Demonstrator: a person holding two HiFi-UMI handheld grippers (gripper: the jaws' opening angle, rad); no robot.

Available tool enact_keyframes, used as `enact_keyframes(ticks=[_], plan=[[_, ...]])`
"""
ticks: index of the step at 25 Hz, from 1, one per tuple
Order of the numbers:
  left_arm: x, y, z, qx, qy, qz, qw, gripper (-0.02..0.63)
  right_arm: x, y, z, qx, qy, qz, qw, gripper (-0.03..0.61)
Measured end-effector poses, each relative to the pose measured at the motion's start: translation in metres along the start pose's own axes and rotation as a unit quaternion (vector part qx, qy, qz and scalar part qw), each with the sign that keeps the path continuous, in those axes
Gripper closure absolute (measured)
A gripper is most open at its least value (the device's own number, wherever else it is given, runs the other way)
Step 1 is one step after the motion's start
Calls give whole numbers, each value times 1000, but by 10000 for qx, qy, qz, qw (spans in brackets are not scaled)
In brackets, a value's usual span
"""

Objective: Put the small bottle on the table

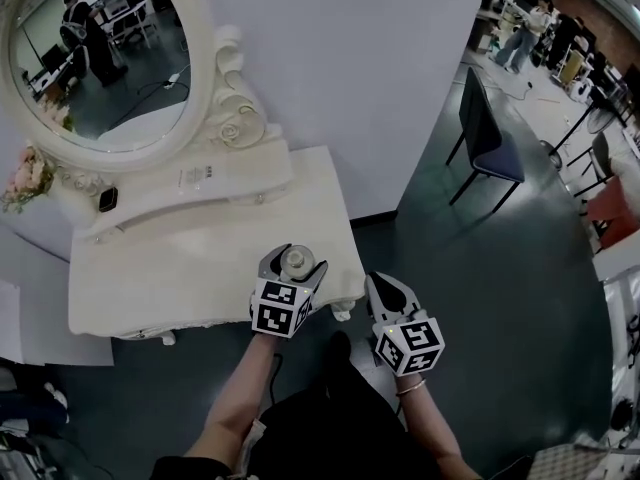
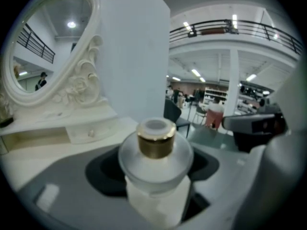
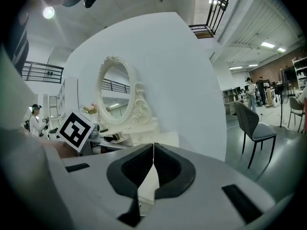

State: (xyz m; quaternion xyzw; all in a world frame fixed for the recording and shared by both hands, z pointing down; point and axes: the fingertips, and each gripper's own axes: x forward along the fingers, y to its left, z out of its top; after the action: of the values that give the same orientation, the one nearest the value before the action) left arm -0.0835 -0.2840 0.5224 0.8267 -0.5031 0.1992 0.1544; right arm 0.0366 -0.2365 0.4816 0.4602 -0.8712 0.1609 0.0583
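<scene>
A small frosted bottle [image 2: 154,162] with a gold collar and white cap stands upright between the jaws of my left gripper [image 2: 154,176], which is shut on it. In the head view the small bottle [image 1: 297,261] and left gripper [image 1: 292,268] hover over the front right corner of the white dressing table [image 1: 180,278]. My right gripper [image 1: 387,290] hangs just off the table's right front corner, over the floor. Its jaws touch at the tips in the right gripper view, where the right gripper [image 3: 153,153] holds nothing.
An oval mirror [image 1: 100,58] in an ornate white frame stands at the table's back left, with pink flowers [image 1: 25,183] beside it. A dark chair [image 1: 485,138] stands on the grey floor to the right. A white wall rises behind the table.
</scene>
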Motion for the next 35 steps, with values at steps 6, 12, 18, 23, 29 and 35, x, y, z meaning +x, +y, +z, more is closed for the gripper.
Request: enact_keyframes(ticks=[6, 12, 18, 23, 29, 35], plan=[[36, 11, 16, 68, 29, 26, 10000, 275, 18, -20, 2, 75, 90, 41, 9999, 574], [70, 25, 28, 81, 44, 35, 10000, 275, 32, -37, 5, 115, 162, 15, 9998, 574], [101, 37, 38, 67, 17, 83, 9999, 275, 41, -54, 4, 106, 258, -73, 9996, 574], [125, 46, 39, 57, 57, 144, 9999, 275, 47, -62, 2, 144, 295, -76, 9994, 574], [145, 54, 43, -14, 70, 206, 9998, 275, 51, -72, 2, 194, 349, -124, 9991, 574], [165, 62, 42, 15, 176, 262, 9995, 275, 55, -76, -3, 269, 391, -123, 9988, 574]])
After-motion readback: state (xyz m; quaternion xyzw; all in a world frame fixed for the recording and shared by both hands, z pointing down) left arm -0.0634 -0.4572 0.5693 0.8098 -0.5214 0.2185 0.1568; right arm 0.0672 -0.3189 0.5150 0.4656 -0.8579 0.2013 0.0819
